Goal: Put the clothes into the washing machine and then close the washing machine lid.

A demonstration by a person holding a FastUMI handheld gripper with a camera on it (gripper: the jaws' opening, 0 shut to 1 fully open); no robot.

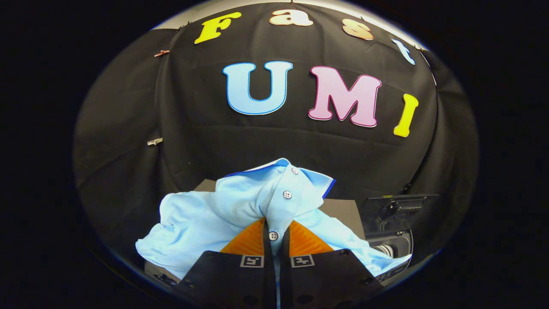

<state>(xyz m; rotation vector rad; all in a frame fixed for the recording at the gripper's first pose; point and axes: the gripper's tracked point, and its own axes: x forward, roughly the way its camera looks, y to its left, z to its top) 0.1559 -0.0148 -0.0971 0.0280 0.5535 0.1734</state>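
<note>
In the gripper view, the gripper (274, 234) had its fingers (248, 240) drawn narrow, both pressing on the buttoned placket of a light blue polo shirt (206, 216). The shirt hung bunched between and ahead of them, draped over a grey worktop (343, 212). Just to the right, partly under the shirt's edge, the washing machine (396, 240) stood with its dark lid (399, 210) raised.

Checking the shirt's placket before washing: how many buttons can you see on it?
3 on the light blue polo shirt: one near the collar, one mid-placket, one between the closed tongs. Folds may hide more.
</note>
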